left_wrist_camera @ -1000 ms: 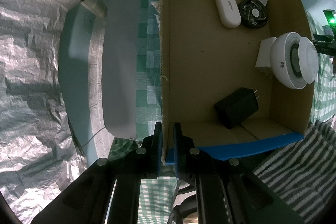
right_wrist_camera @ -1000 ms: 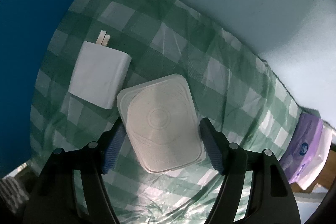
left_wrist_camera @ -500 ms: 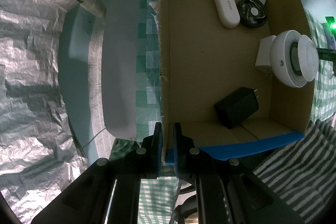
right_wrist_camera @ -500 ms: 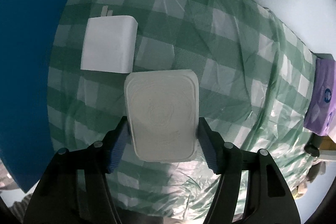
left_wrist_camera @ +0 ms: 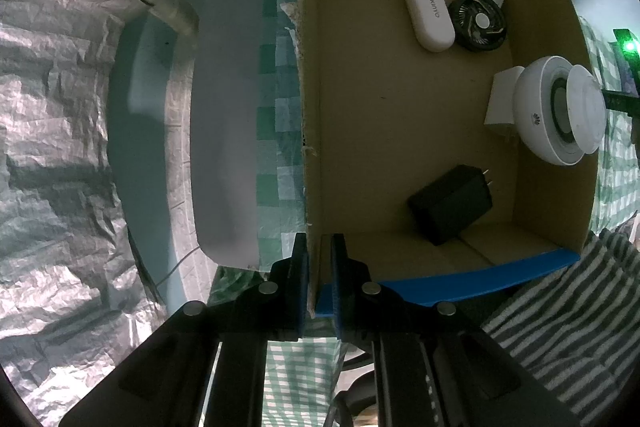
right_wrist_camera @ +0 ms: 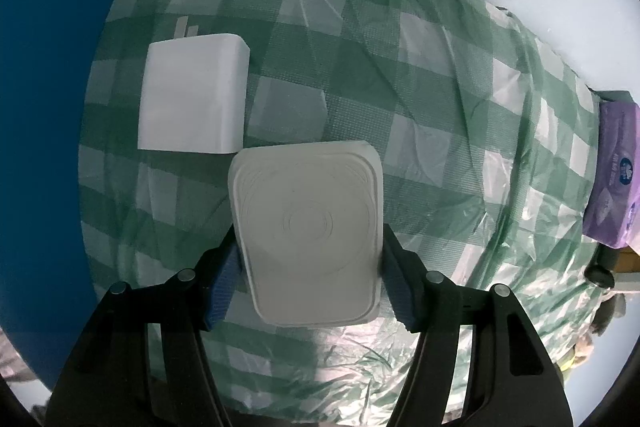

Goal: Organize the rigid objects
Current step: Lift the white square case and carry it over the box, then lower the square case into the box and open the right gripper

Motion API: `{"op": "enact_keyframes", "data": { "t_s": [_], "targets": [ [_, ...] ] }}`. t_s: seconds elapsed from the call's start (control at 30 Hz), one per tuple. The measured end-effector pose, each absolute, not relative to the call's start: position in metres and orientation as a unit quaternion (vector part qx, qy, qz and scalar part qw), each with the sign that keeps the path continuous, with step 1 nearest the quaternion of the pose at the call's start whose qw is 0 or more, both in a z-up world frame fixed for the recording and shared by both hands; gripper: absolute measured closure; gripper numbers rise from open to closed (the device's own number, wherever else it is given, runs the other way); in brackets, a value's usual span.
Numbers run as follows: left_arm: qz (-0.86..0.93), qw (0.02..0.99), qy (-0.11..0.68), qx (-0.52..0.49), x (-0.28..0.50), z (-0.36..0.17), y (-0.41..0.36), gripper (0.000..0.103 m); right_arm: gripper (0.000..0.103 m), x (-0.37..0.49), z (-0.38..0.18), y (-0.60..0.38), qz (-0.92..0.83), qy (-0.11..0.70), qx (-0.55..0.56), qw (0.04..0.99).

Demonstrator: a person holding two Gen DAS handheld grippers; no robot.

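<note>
Right hand-held gripper (right_wrist_camera: 310,279): closed on white box (right_wrist_camera: 308,243), now squared up beside white charger (right_wrist_camera: 194,91); ready for lifting. Left hand-held gripper (left_wrist_camera: 319,267): clamped on cardboard box (left_wrist_camera: 310,107) wall, unchanged.

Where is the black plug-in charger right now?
In the left wrist view, the black rectangular plug-in charger lies on the floor of the open cardboard box, near its front right corner, below the round white speaker.

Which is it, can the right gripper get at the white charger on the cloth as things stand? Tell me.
Probably not yet. The right gripper is shut on the white lid, so its jaws are full. The white charger itself lies uncovered on the checked cloth.
</note>
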State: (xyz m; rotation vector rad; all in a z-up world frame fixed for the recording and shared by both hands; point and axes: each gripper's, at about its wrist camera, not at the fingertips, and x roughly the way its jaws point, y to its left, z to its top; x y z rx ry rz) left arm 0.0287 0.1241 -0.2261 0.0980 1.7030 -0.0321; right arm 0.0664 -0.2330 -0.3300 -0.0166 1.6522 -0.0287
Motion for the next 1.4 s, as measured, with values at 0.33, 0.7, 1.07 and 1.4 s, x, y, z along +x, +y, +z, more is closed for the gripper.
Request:
{"op": "enact_keyframes", "data": {
  "t_s": [0.33,0.7,1.07,1.4],
  "targets": [
    [-0.013,0.659,0.75,0.047,0.028,-0.226,0.123,0.094,0.04,0.038,-0.306,-0.217,0.01,0.719,0.007,0.695],
    [-0.015,0.66,0.75,0.052,0.027,-0.225,0.122,0.094,0.04,0.02,-0.278,-0.192,0.041,0.702,0.008,0.711],
    [-0.019,0.659,0.75,0.055,0.026,-0.224,0.12,0.094,0.04,-0.003,-0.226,-0.189,0.061,0.684,0.013,0.726],
    [-0.021,0.66,0.749,0.054,0.026,-0.223,0.119,0.094,0.04,0.018,-0.166,-0.138,0.108,0.659,-0.004,0.745]
  ]
}}
